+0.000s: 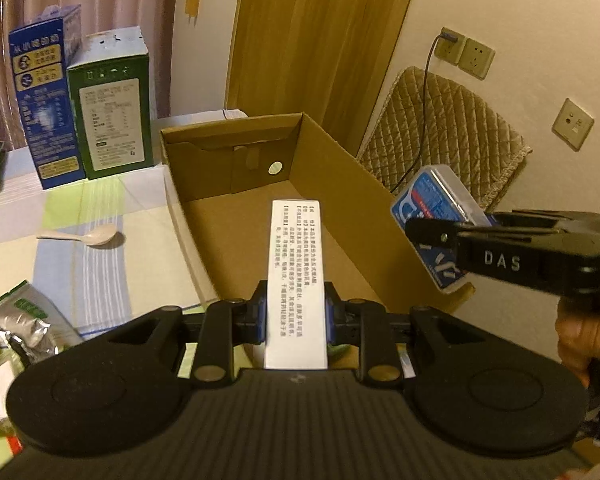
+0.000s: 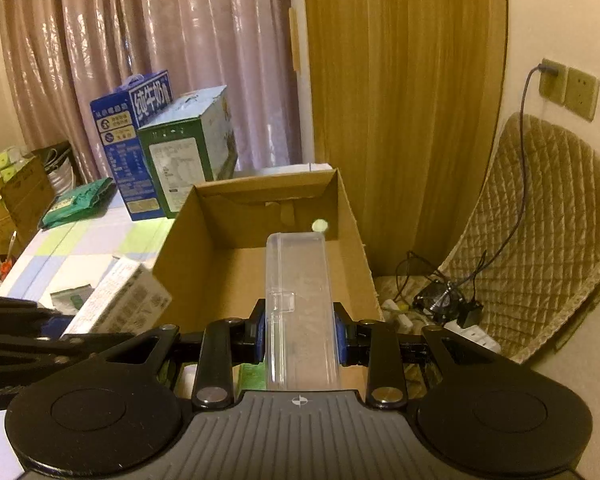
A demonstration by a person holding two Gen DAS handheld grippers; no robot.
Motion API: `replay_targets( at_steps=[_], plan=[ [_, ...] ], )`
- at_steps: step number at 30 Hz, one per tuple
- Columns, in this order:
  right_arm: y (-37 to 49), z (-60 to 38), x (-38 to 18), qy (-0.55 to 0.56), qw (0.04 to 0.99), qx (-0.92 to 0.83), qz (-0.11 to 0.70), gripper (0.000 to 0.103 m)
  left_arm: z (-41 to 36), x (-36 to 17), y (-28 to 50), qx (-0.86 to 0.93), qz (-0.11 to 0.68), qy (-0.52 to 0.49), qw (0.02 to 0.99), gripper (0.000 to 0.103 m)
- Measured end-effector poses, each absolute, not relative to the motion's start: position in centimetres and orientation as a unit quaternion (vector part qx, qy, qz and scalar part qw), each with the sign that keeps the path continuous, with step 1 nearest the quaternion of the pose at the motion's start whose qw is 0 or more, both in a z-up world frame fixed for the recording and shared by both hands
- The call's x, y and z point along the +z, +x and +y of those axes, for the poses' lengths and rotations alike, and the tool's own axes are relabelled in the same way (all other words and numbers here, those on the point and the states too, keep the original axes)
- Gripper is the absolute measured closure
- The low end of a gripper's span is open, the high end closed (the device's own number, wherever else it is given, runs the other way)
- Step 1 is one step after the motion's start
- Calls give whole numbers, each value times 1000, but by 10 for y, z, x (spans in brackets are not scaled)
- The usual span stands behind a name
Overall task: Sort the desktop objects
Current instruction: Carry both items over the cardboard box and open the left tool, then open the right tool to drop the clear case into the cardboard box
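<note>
- Left gripper (image 1: 296, 316) clamped on a white printed box (image 1: 296, 280), held out ahead over the near end of the open cardboard box (image 1: 340, 184).
- Right gripper (image 2: 300, 332) pinching a clear plastic case (image 2: 300, 308), blue label (image 1: 430, 204) on its side, above the same cardboard box's near right edge.
- Left of the left gripper, on the tablecloth (image 1: 100, 280): white spoon (image 1: 94, 236), foil pouch (image 1: 28, 320).
- Further ahead-left: blue carton (image 1: 46, 104), green carton (image 1: 112, 112).

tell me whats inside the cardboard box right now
The cardboard box shows only bare floor. The white carton and clear plastic case, each held in a gripper above it, hide the near part of the floor.
</note>
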State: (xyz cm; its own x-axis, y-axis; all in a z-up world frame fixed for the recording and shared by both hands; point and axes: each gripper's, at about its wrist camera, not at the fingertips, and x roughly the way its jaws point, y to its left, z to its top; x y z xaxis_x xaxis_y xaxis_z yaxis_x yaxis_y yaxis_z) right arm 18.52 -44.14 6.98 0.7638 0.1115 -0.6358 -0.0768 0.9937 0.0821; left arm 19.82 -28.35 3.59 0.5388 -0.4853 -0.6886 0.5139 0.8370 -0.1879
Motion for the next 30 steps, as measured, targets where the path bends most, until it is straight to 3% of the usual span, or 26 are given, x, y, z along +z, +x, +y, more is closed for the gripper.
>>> replay_targets(
  at_steps=[12, 26, 28, 30],
  plan=[
    [209, -449, 48, 33, 933, 52, 354, 75, -298, 22, 232, -279, 389, -3, 878, 79],
    [212, -443, 45, 40, 934, 64, 349, 74, -262, 28, 213, -264, 378, 4, 887, 77],
    [215, -443, 45, 50, 935, 70, 343, 70, -258, 29, 211, -263, 377, 5, 888, 76],
    [215, -443, 47, 57, 936, 69, 340, 56, -253, 31, 208, -261, 374, 7, 890, 74]
  ],
)
